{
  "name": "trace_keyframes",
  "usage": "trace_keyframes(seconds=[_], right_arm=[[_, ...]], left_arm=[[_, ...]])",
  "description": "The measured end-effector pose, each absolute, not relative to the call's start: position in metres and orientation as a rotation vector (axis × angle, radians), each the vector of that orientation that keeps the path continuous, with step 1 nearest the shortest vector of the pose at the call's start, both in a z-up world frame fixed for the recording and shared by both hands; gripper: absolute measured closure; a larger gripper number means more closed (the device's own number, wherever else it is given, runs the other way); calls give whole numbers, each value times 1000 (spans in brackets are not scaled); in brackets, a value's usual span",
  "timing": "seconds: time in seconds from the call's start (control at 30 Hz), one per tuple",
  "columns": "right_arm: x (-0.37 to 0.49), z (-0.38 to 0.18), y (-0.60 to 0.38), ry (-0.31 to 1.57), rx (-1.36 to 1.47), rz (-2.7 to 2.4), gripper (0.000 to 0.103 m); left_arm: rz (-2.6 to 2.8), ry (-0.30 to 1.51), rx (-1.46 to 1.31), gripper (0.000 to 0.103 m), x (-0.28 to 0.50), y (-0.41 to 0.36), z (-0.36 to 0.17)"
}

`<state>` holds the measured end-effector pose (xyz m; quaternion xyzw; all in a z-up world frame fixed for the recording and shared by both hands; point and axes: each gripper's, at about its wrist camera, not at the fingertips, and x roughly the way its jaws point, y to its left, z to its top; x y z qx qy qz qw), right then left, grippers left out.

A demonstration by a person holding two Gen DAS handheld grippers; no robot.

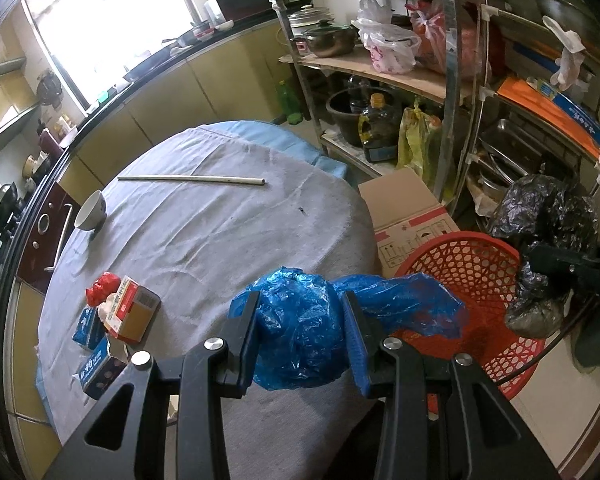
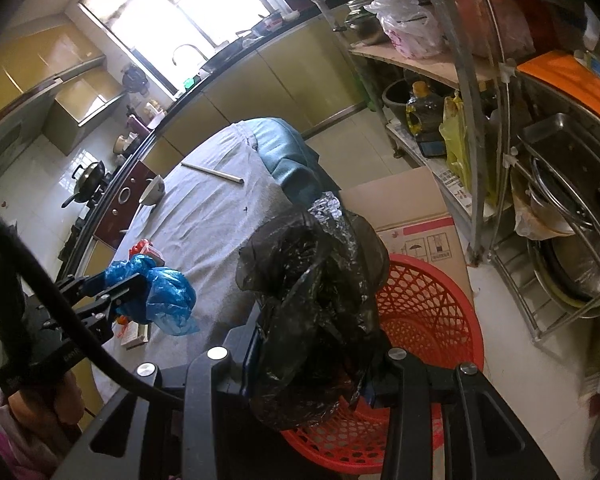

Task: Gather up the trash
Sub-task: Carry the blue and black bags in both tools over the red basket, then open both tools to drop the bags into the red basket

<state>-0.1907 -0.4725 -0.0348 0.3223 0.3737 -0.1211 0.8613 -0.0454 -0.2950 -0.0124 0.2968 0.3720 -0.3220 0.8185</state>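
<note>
- Left gripper point(image 1: 300, 336): jaws clamped on a crumpled blue bag point(image 1: 300, 332), held above the table edge; its long axis runs sideways, loose tail pointing right over the red basket point(image 1: 460, 264).
- Right gripper point(image 2: 308, 360): jaws clenched on a black bag point(image 2: 308, 280), long axis roughly upright, hanging at the basket rim.
- Table point(image 1: 204, 240), left part: small boxes point(image 1: 128, 312) and a red wrapper point(image 1: 100, 288), bunched together.
- Farther: bowl point(image 1: 92, 210), then a thin stick point(image 1: 192, 179) lying left-right.
- Cardboard box point(image 1: 412, 216) behind the basket.
</note>
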Motion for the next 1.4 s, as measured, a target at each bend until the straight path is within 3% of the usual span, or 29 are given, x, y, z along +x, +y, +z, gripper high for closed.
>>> trace_keyframes(seconds=[1.4], right_arm=[[-215, -56, -491, 797, 761, -282, 62]], left_arm=[[-738, 785, 702, 62, -67, -336, -20]])
